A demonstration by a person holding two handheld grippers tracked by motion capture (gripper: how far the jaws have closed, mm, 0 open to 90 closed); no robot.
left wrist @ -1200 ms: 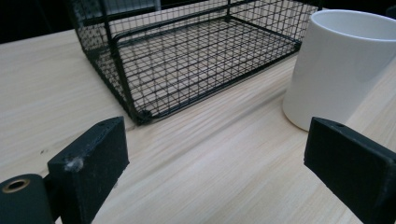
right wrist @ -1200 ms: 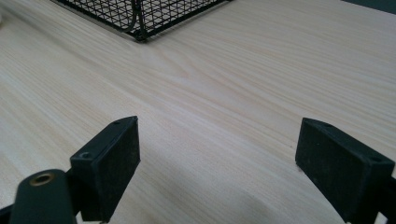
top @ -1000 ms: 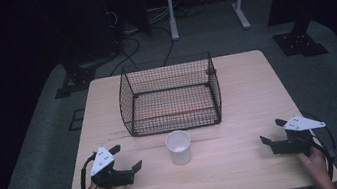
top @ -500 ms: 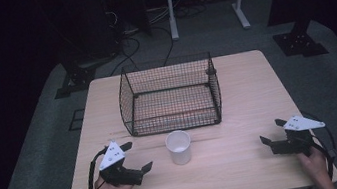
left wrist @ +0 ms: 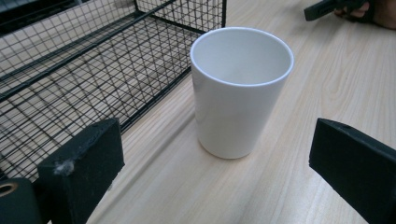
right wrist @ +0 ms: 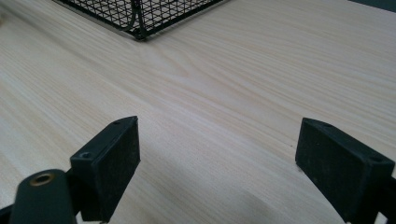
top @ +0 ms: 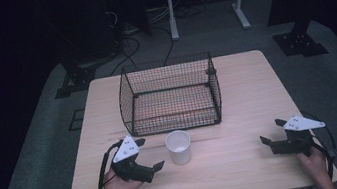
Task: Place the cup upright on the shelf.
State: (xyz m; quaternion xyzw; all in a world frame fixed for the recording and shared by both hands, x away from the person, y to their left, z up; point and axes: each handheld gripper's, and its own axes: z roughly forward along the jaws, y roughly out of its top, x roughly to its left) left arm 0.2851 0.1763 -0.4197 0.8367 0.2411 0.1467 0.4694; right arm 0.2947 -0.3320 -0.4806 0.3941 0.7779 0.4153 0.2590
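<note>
Empty white cup (top: 179, 147) upright beside empty wire basket (top: 170, 95), left gripper (top: 153, 170) fingers released facing it, right gripper (top: 272, 135) fingers released over bare desk (top: 247, 163).

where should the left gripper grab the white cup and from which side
Grip the white cup across its side wall at mid height, coming level from the left gripper's side. It stands upright, is round and tapers downward, and the open jaws already frame it; the wire basket likely blocks the far side.

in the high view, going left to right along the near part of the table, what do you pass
left gripper → white cup → right gripper
</note>
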